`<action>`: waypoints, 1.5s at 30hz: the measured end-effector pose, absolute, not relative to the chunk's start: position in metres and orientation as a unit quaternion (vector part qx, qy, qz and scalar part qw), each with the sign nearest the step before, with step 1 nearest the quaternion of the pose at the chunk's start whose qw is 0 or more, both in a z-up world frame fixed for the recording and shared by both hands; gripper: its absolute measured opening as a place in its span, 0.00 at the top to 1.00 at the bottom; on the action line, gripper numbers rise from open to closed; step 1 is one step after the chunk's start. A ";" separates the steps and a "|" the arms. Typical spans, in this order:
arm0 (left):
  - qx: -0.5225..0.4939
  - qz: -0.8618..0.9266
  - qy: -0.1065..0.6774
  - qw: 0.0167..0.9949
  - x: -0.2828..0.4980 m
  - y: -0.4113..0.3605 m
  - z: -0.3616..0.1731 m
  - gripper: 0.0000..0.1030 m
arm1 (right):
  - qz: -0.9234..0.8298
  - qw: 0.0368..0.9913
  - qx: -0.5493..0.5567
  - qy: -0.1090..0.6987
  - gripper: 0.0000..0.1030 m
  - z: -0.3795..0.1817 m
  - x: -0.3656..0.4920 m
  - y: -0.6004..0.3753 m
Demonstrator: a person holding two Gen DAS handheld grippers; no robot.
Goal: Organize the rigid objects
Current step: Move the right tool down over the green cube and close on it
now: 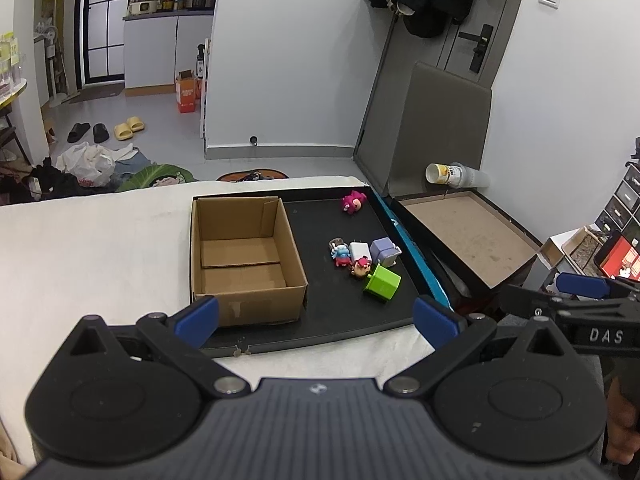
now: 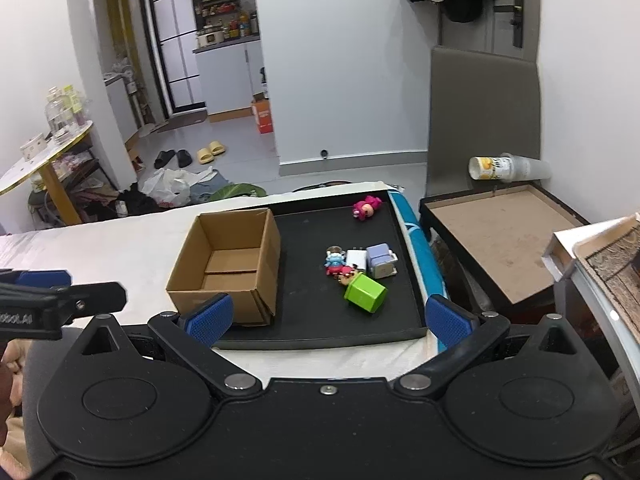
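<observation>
An open, empty cardboard box (image 1: 244, 256) (image 2: 230, 264) stands on the left of a black tray (image 1: 320, 320) (image 2: 304, 320). On the tray's right lies a cluster of small toys: a green cube (image 1: 382, 282) (image 2: 365, 292), a lilac block (image 1: 385, 251) (image 2: 381, 260), a white block (image 1: 359, 249) (image 2: 356, 258) and little figurines (image 1: 341, 254) (image 2: 335, 262). A pink figurine (image 1: 353, 201) (image 2: 367, 207) lies alone at the tray's far right. My left gripper (image 1: 316, 320) and right gripper (image 2: 328, 318) are both open and empty, held at the tray's near edge.
The tray sits on a white cloth-covered table (image 1: 92, 248). A brown-bottomed frame (image 1: 468, 236) (image 2: 504, 240) stands to the right with a tipped plastic cup (image 1: 456, 175) (image 2: 508, 168) behind it. Shelving (image 2: 600, 264) is at the far right. The floor beyond is cluttered.
</observation>
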State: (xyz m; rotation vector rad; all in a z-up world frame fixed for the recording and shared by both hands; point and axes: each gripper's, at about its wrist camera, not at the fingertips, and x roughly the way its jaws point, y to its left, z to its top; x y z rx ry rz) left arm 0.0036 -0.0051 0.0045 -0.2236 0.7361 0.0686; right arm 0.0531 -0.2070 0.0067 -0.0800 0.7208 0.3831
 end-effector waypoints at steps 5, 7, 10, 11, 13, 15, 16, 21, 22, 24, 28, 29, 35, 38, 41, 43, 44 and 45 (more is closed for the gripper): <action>-0.110 0.033 0.371 0.921 0.017 -0.002 -0.004 0.00 | 0.193 0.909 -0.024 0.368 0.00 -0.003 0.065 -0.208; -0.109 0.033 0.377 0.919 0.022 0.000 -0.007 0.00 | 0.191 0.907 -0.019 0.375 0.00 -0.007 0.071 -0.208; -0.113 0.035 0.385 0.915 0.030 0.004 -0.012 0.00 | 0.187 0.904 -0.013 0.383 0.00 -0.013 0.080 -0.207; -0.114 0.035 0.388 0.914 0.033 0.006 -0.014 0.00 | 0.186 0.903 -0.012 0.387 0.00 -0.015 0.083 -0.207; -0.117 0.034 0.392 0.912 0.038 0.009 -0.019 0.00 | 0.186 0.902 -0.011 0.391 0.00 -0.019 0.088 -0.207; -0.118 0.035 0.397 0.910 0.044 0.012 -0.023 0.00 | 0.186 0.900 -0.019 0.394 0.00 -0.022 0.093 -0.203; -0.120 0.035 0.400 0.908 0.047 0.013 -0.026 0.00 | 0.184 0.900 -0.022 0.395 0.00 -0.024 0.095 -0.202; -0.132 0.040 0.415 0.899 0.062 0.022 -0.038 0.01 | 0.178 0.895 -0.026 0.408 0.00 -0.034 0.108 -0.199; -0.133 0.040 0.417 0.898 0.065 0.024 -0.040 0.01 | 0.177 0.895 -0.027 0.409 0.00 -0.036 0.111 -0.199; -0.137 0.042 0.421 0.896 0.070 0.029 -0.043 0.01 | 0.173 0.894 -0.025 0.413 0.00 -0.040 0.118 -0.199; -0.145 0.047 0.429 0.890 0.081 0.039 -0.049 0.01 | 0.166 0.892 -0.012 0.420 0.00 -0.044 0.133 -0.203; -0.148 0.048 0.432 0.888 0.083 0.042 -0.051 0.01 | 0.164 0.891 -0.009 0.422 0.00 -0.045 0.137 -0.204; -0.161 0.052 0.445 0.879 0.100 0.056 -0.061 0.03 | 0.153 0.887 0.010 0.435 0.00 -0.052 0.160 -0.208; -0.173 0.055 0.449 0.875 0.108 0.065 -0.066 0.03 | 0.145 0.883 0.014 0.446 0.01 -0.060 0.174 -0.208; -0.184 0.059 0.451 0.871 0.114 0.074 -0.073 0.04 | 0.134 0.878 0.030 0.458 0.02 -0.069 0.188 -0.209; -0.188 0.066 0.454 0.868 0.118 0.080 -0.077 0.06 | 0.123 0.874 0.040 0.468 0.04 -0.078 0.197 -0.209; -0.191 0.068 0.456 0.867 0.120 0.083 -0.079 0.07 | 0.118 0.872 0.046 0.472 0.04 -0.082 0.200 -0.209; -0.196 0.068 0.458 0.865 0.122 0.086 -0.082 0.08 | 0.112 0.870 0.055 0.477 0.04 -0.086 0.205 -0.209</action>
